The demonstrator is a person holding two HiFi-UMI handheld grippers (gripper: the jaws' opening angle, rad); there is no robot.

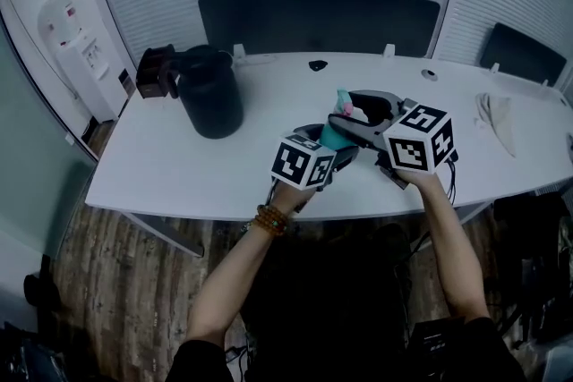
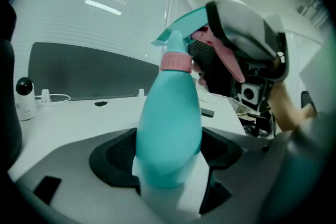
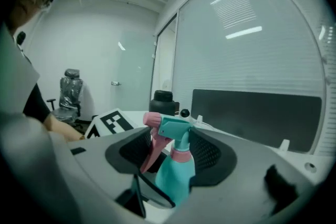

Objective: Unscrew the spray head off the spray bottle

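Note:
A teal spray bottle [image 1: 336, 136] with a pink collar and a teal and pink spray head [image 1: 346, 106] is held above the white table [image 1: 170, 170], near its front edge. My left gripper [image 1: 328, 149] is shut on the bottle's body [image 2: 170, 134], whose neck points up and away between the jaws. My right gripper [image 1: 365, 117] comes from the right and its jaws close around the spray head [image 3: 169, 127], with the pink trigger against one pad and the teal head against the other. In the left gripper view the right gripper [image 2: 231, 55] hides part of the spray head [image 2: 176, 39].
A black jug [image 1: 211, 92] stands at the table's left with a dark box [image 1: 154, 72] beside it. A crumpled cloth [image 1: 497, 117] lies at the right, and a small black object [image 1: 318, 64] at the back. A water dispenser [image 1: 86, 58] stands left of the table.

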